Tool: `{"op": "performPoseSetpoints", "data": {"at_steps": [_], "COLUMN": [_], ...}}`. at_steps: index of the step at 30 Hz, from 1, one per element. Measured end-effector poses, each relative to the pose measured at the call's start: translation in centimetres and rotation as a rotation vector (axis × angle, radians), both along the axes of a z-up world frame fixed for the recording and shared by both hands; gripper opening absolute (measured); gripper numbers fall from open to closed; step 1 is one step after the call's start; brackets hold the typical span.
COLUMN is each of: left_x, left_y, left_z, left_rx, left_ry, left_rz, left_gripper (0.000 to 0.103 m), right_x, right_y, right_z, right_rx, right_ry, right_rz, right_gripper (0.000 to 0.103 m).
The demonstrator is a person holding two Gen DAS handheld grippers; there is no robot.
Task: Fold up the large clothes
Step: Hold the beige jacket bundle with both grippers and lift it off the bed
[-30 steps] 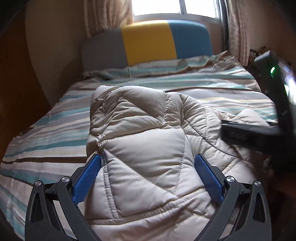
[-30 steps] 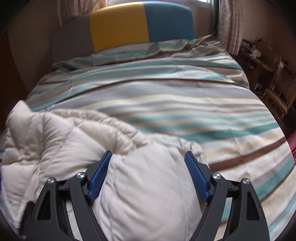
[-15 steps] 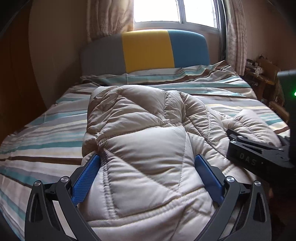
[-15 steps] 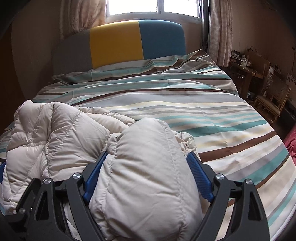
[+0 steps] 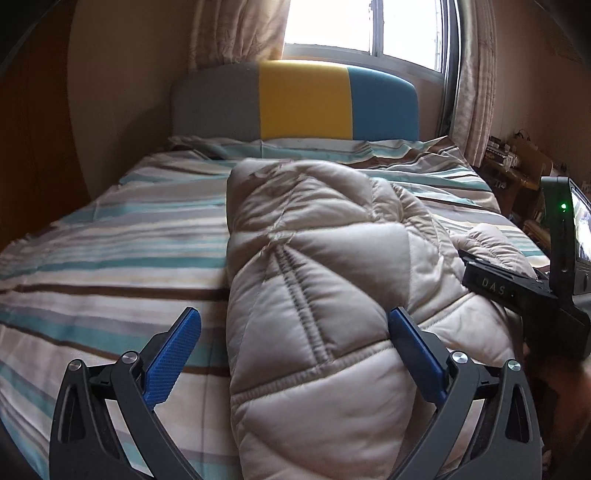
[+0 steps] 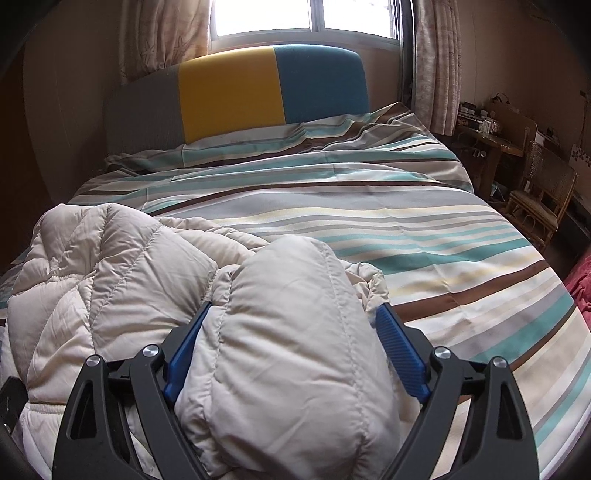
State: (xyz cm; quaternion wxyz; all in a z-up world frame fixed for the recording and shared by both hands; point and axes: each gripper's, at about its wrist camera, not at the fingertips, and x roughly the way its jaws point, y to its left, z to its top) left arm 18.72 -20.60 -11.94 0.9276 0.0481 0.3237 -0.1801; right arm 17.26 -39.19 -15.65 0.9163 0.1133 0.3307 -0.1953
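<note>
Beige quilted jacket (image 5: 314, 280) bunched lower centre of left view, lying on striped bed cover (image 5: 110, 258). Left gripper (image 5: 291, 334) spread wide; left pad clear of cloth, over stripes, right pad at jacket's edge, not clamping. Right gripper (image 6: 293, 328) just widened, puffy jacket fold (image 6: 288, 332) between pads, left pad touching, right pad barely off. Headboard (image 6: 236, 96) upper centre.

Jacket (image 5: 314, 280) lying on the bed (image 5: 110, 251) at its near edge, headboard (image 6: 236, 92) behind at the far end, window (image 6: 303, 16) behind the headboard, desk (image 6: 491, 136) and chair (image 6: 543, 192) right of the bed
</note>
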Motion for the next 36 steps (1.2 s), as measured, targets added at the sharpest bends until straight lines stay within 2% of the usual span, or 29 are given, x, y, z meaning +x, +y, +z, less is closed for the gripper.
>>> {"op": "performPoseSetpoints", "data": {"at_steps": [9,13,21,31,34,36], "left_x": [0.7,0.7,0.5,1.5,1.8,1.8], "left_y": [2.2,2.6,3.3,4.1,4.1,4.0], "left_z": [-1.2,-1.4,-1.6,-2.2,-2.7,-2.9], "left_rx": [-0.141,-0.166,-0.179,-0.19,-0.197,-0.203], "left_ry": [0.175,0.224,0.267,0.332,0.351,0.36], "left_rz": [-0.034,-0.057,-0.091,-0.175,-0.19,-0.192], "left_gripper": [0.1,0.1,0.1,0.1,0.1,0.1], "right_x": [-2.7,-4.0,-5.9,-7.1,-6.8,-6.4], "right_y": [0.6,0.5,0.7,-0.9,-1.9,-2.7], "right_z": [1.3,1.5,2.0,0.4,-0.7,-1.7], "right_rx": [-0.009,0.03,0.086,0.278,0.366,0.463], "right_ry": [0.014,0.023,0.05,0.136,0.16,0.174], "right_rz": [-0.008,0.003,0.036,0.138,0.16,0.171], "right_gripper": [0.093,0.094,0.098,0.1,0.1,0.101]}}
